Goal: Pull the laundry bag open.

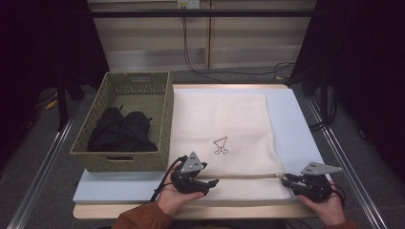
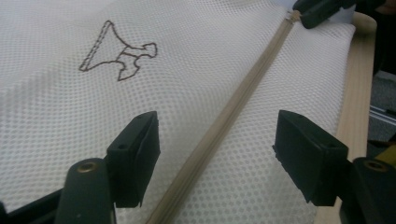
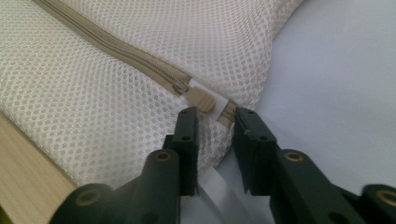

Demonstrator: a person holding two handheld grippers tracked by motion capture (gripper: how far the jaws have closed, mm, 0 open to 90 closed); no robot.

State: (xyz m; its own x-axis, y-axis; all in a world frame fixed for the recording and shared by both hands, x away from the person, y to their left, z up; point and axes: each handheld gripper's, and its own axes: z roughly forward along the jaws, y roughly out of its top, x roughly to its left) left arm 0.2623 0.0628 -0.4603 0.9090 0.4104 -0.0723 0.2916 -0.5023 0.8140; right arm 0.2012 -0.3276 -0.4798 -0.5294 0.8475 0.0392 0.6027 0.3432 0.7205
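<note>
While the right gripper (image 3: 212, 119) narrows onto the beige zip pull (image 3: 201, 100) at the cream mesh laundry bag's (image 1: 224, 129) near-right corner, not yet clamped, left gripper (image 2: 215, 140), agape astride the zip (image 2: 224, 121), should pin fabric w/ steady pressure.

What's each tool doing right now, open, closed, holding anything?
Left tool: open, straddling the zipper of the mesh bag, holding nothing.
Right tool: nearly closed at the zipper end tab; grip cannot be told.
</note>
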